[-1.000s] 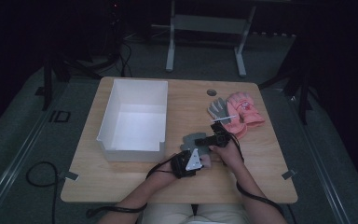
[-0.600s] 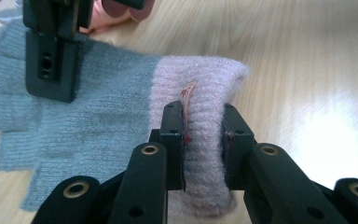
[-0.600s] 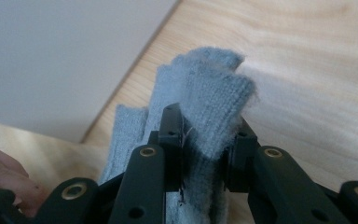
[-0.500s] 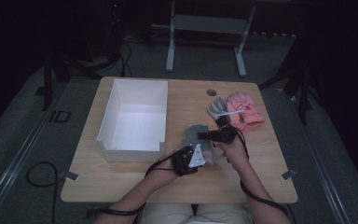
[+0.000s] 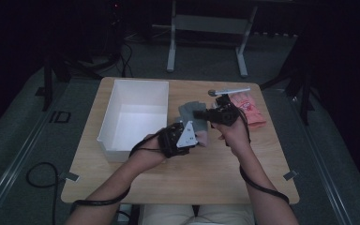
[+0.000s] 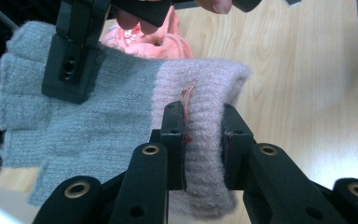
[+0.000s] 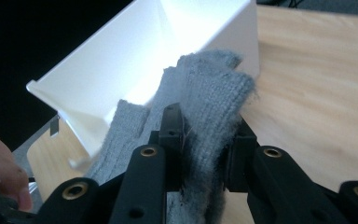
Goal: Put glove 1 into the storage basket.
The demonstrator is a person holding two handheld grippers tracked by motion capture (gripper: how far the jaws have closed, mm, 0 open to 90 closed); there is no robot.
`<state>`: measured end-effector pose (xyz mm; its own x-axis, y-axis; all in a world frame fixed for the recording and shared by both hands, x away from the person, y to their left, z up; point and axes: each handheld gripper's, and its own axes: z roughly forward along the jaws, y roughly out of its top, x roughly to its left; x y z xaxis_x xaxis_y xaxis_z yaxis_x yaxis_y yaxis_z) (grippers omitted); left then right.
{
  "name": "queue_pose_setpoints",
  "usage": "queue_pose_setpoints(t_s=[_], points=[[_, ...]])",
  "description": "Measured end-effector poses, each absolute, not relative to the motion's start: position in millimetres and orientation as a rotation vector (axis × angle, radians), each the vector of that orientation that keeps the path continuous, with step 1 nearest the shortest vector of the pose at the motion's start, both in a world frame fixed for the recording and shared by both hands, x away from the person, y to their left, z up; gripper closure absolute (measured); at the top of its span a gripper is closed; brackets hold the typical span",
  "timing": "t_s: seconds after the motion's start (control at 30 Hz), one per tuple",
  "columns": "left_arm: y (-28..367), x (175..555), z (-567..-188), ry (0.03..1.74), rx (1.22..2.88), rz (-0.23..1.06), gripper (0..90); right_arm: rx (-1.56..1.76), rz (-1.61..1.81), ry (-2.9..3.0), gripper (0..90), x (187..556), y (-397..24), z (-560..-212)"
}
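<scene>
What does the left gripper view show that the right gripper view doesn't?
Left gripper view: the left claw clamped on the pink cuff of the grey glove, a coral glove behind. Right gripper view: the right claw clamped on its finger end, the white bin behind. Both: the grey glove and the wooden table.

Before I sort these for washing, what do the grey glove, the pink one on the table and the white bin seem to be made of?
Grey glove: soft fuzzy knit, probably wool or acrylic; ribbed pale pink cuff, visible stitch rows.
Pink glove: seems a similar knit, too far to be sure.
White bin: smooth, rigid, slightly glossy, likely plastic.
</scene>
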<state>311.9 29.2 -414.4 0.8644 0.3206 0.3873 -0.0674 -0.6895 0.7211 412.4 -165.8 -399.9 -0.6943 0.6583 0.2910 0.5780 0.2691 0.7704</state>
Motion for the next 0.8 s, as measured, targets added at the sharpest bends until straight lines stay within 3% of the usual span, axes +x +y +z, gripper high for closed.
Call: queue_pose_setpoints(t_s=[0.33,0.8], points=[[80.9,329.4,-392.3,0.156,2.281,0.650,75.5,1.125,1.453,2.436,73.8,428.5,-117.5,-379.7],[156.9,342.3,-396.2,0.056,2.386,0.698,75.3,1.072,1.467,2.484,73.9,443.4,-46.4,-384.0]])
